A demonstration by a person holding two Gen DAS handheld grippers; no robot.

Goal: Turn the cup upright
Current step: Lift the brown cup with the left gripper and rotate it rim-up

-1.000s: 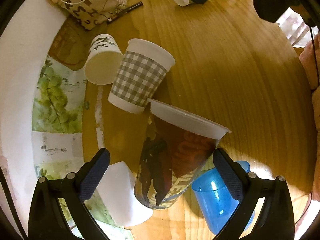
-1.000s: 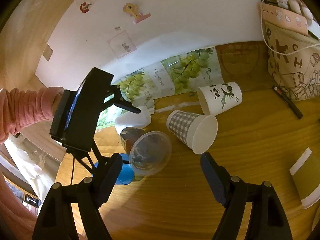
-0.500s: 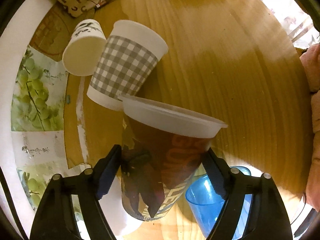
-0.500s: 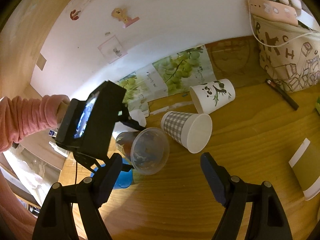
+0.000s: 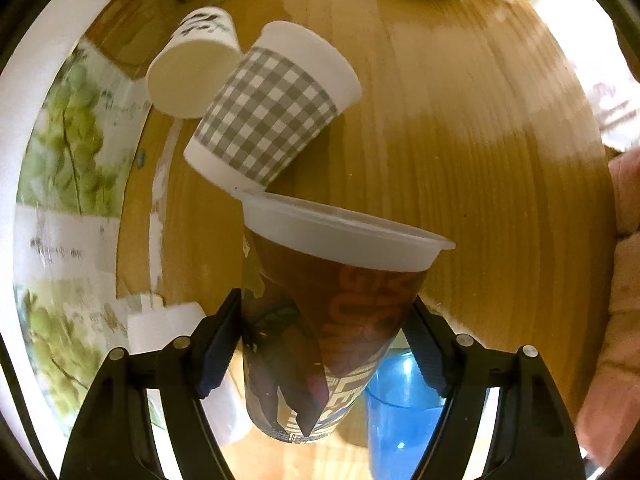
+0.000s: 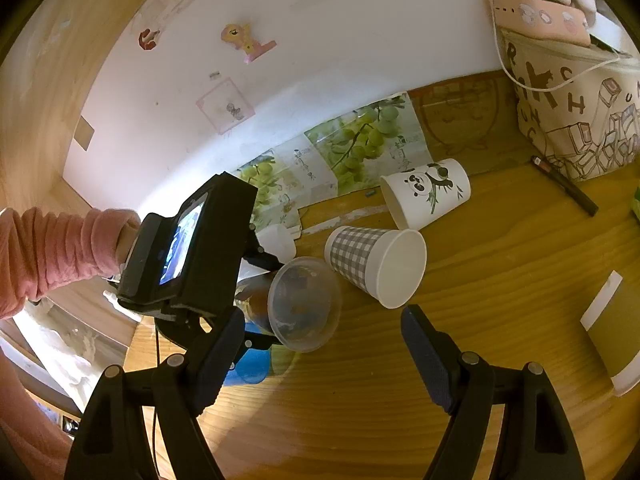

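Note:
A clear plastic cup with a dark printed sleeve [image 5: 328, 320] lies on its side on the wooden table [image 5: 480, 128], rim pointing away from me. My left gripper [image 5: 326, 350] is shut on its body, one pad on each side. The right wrist view shows the same cup [image 6: 304, 304] with its open mouth facing the camera and the left gripper unit [image 6: 192, 256] behind it. My right gripper [image 6: 320, 364] is open and empty, just in front of the cup.
A grey checked paper cup [image 5: 272, 108] and a panda paper cup [image 6: 424, 192] lie on their sides close by. A blue plastic cup [image 5: 404, 412] and a white cup [image 5: 168, 320] sit beside the held cup. A printed bag [image 6: 576, 112] and pen [image 6: 564, 184] lie at the back right.
My left gripper moved forward around the printed cup and closed from wide open onto its body. The right gripper stayed open and shifted only slightly.

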